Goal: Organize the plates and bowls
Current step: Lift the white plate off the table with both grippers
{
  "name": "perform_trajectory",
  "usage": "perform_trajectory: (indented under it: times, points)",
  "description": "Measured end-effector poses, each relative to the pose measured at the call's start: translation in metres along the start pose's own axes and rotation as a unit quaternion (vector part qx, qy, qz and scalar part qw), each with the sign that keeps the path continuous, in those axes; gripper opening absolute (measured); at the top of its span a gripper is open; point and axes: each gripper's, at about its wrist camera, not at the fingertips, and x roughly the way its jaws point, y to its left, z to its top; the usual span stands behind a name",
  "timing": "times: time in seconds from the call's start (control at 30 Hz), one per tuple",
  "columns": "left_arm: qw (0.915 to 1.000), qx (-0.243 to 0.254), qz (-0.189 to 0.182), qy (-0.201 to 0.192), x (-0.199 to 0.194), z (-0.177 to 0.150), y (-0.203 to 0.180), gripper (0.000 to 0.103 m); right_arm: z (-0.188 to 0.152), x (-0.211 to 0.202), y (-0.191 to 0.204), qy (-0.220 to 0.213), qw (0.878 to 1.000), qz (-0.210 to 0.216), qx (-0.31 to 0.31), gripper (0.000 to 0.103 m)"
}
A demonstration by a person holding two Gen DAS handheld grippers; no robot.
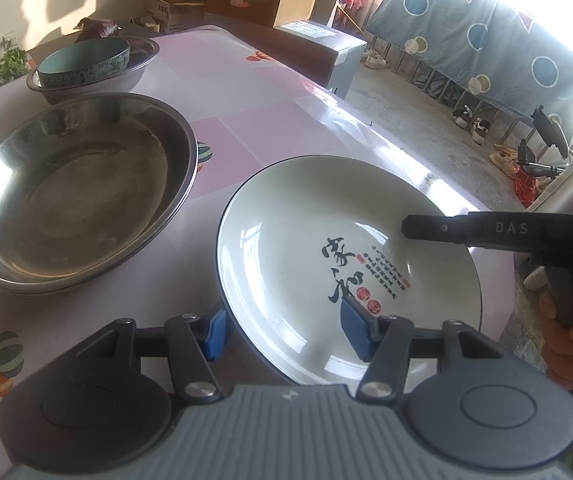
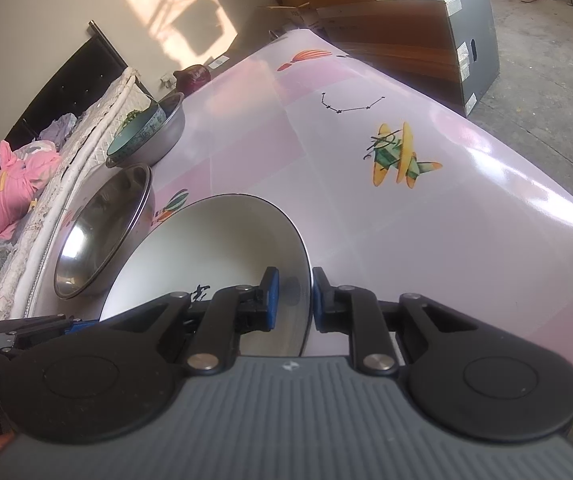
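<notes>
A white plate (image 1: pixel 306 240) with black calligraphy lies on the pink table near its front edge. My left gripper (image 1: pixel 286 330) is open and straddles the plate's near rim, one blue pad (image 1: pixel 215 334) outside it and the other over the plate's inside. My right gripper (image 2: pixel 294 296) is shut on the white plate (image 2: pixel 214 240), clamping its right rim between its blue pads. In the left wrist view one right gripper finger (image 1: pixel 426 230) reaches in over that rim. To the left sits a wide steel basin (image 1: pixel 78 192), and behind it a teal bowl (image 1: pixel 86 62) nests in a smaller steel bowl (image 1: pixel 98 88).
The pink tablecloth (image 2: pixel 426 240) lies bare to the right of the plate. A bed with pink bedding (image 2: pixel 2 196) runs along the table's left side. Cardboard boxes (image 1: pixel 254 4) and a dark cabinet (image 2: pixel 426 40) stand beyond the far end. A hand (image 1: pixel 566 344) holds the right gripper.
</notes>
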Motion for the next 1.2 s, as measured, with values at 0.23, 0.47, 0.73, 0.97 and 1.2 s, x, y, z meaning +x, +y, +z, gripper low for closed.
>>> perform_trajectory:
  times: [0.23,0.47,0.73,0.97,1.2]
  points:
    - [1.0,0.004,-0.002,0.0,-0.001,-0.003,-0.002,0.058,0.002,0.002,0.0,-0.005,1.0,-0.002,-0.001,0.017]
    - [0.9999,0.012,0.006,-0.003,-0.001,-0.004,-0.005,0.058,-0.003,-0.002,-0.002,-0.005,1.0,0.002,0.003,0.016]
    - [0.9999,0.01,0.009,-0.005,0.001,-0.001,-0.003,0.058,-0.009,-0.005,-0.002,-0.006,1.0,0.0,0.005,0.016]
    - [0.9999,0.01,0.009,-0.004,0.0,-0.002,-0.004,0.059,-0.008,-0.004,0.0,-0.007,1.0,-0.002,-0.002,0.018]
    - [0.9999,0.012,0.008,-0.003,0.001,-0.001,-0.004,0.059,-0.004,-0.001,-0.001,-0.009,1.0,-0.001,-0.005,0.017]
